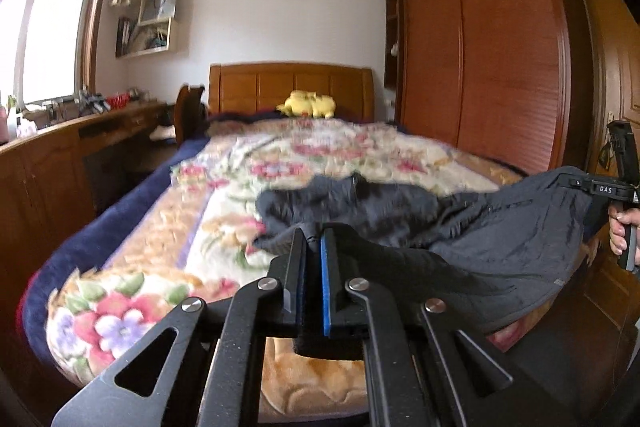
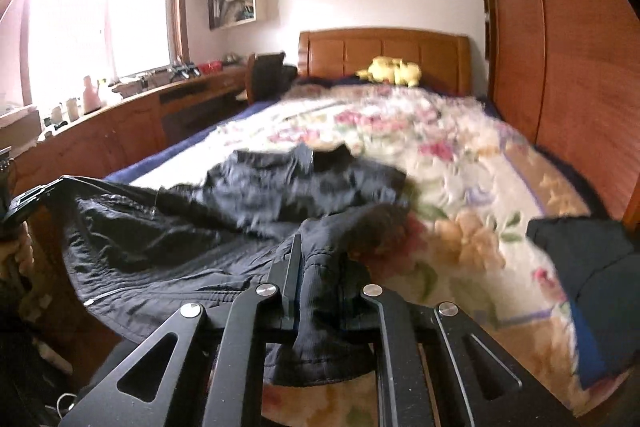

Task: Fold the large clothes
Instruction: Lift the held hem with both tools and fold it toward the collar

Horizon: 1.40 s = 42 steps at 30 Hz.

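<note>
A black jacket (image 1: 500, 239) lies partly on the bed's floral blanket (image 1: 240, 167), and its near edge hangs lifted between my two grippers. In the left wrist view my left gripper (image 1: 314, 237) is shut on one corner of that edge. At the far right, a hand holds my right gripper (image 1: 568, 181), which pinches the other corner. The right wrist view shows my right gripper (image 2: 320, 259) shut on a bunched fold of the jacket (image 2: 160, 239); the cloth hides its right finger. My left gripper (image 2: 52, 189) holds the far left end. The collar end rests on the blanket (image 2: 460, 155).
A folded dark blue garment (image 2: 592, 267) lies at the bed's right edge. A yellow plush toy (image 1: 308, 103) sits by the wooden headboard (image 1: 292, 83). A wooden wardrobe (image 1: 480, 47) stands close on the right, and a cluttered desk (image 1: 60, 155) runs under the window on the left.
</note>
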{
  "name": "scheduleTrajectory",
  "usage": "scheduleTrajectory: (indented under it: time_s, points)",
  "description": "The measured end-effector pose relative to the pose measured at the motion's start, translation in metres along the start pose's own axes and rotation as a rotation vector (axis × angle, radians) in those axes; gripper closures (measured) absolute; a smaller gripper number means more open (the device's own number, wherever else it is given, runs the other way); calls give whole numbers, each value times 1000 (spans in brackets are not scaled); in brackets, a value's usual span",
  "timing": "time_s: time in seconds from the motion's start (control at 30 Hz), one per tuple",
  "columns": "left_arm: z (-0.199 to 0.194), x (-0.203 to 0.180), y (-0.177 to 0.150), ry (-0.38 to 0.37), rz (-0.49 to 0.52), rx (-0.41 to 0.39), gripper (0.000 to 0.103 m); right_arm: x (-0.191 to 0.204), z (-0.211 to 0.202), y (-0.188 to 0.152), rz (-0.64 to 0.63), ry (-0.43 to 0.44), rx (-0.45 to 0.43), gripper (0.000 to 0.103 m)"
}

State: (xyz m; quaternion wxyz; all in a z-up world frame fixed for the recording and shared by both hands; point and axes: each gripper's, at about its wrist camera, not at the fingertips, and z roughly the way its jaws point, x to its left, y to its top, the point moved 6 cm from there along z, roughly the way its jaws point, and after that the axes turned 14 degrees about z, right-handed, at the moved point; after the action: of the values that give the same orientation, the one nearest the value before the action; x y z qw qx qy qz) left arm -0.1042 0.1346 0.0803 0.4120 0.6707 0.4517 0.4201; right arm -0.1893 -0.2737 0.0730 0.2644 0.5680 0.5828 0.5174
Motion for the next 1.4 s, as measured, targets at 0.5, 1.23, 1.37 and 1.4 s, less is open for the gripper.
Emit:
scheduleTrajectory:
  time_s: [0.5,1.23,1.37,1.4]
  points:
    - [-51,17,51,65,44,-145,96,17,-81,7,-37,10,-148,92]
    - [48,36,22,124,34,-8,96,-9,56,-16,-78,-110,-47,92]
    - [73,37,4,115,45,55,96,-20,104,-32,-56,-100,18,92]
    - [81,37,0,125,59,70,96,-20,115,-35,-57,-98,31,92]
